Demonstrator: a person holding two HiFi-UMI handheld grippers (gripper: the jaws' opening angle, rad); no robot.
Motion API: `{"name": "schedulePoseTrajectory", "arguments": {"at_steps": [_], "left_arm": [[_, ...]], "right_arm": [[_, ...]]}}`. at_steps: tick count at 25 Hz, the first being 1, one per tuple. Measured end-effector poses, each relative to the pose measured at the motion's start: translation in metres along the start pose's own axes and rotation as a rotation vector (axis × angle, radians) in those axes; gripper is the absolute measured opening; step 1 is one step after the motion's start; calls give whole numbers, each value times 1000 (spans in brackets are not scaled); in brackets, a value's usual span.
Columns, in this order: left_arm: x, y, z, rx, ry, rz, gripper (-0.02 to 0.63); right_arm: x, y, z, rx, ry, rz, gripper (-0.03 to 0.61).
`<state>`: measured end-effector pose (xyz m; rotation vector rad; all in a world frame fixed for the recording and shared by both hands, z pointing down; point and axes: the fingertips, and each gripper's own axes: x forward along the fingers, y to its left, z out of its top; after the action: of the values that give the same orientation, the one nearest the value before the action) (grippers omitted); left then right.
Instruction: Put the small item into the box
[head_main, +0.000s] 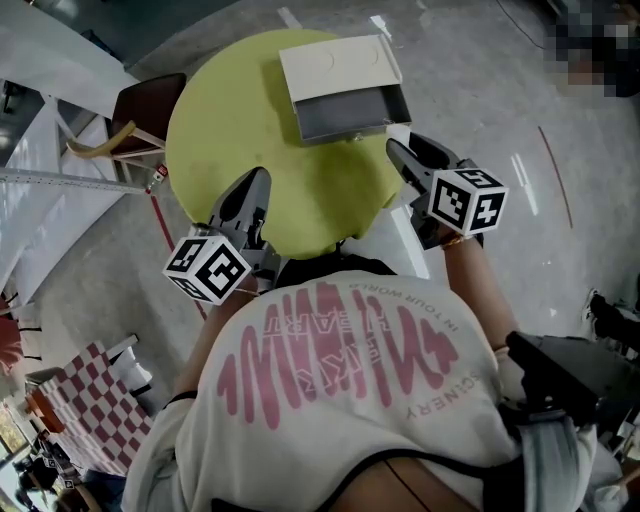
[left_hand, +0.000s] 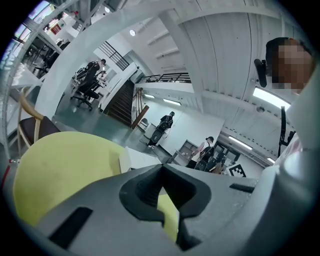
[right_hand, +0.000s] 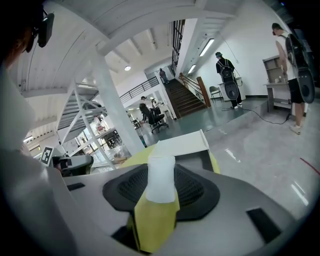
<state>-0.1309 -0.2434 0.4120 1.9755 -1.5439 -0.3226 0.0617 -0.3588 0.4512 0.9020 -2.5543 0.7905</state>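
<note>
Though the head view hides it, the right hand-held gripper clamps a white item; the left hand-held gripper is closed, empty. The shirt reads "SCENERY".

The left gripper has its grey jaws drawn together at the tips with nothing between them. A sliver of the yellow-green round bench shows through the gap between the dark pads. A white box lies on the bench just beyond the jaws, a wooden chair stands at its left, and people stand near a dark staircase behind.
</note>
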Motion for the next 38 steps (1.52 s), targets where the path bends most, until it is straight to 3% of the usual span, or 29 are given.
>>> {"name": "schedulePoseTrajectory", "arguments": {"at_steps": [20, 38], "left_arm": [[17, 70, 36, -68, -23, 112, 6], [19, 100, 32, -122, -37, 178, 6]], "right_arm": [[101, -1, 9, -16, 149, 60, 164], [143, -18, -11, -403, 423, 60, 164]]}}
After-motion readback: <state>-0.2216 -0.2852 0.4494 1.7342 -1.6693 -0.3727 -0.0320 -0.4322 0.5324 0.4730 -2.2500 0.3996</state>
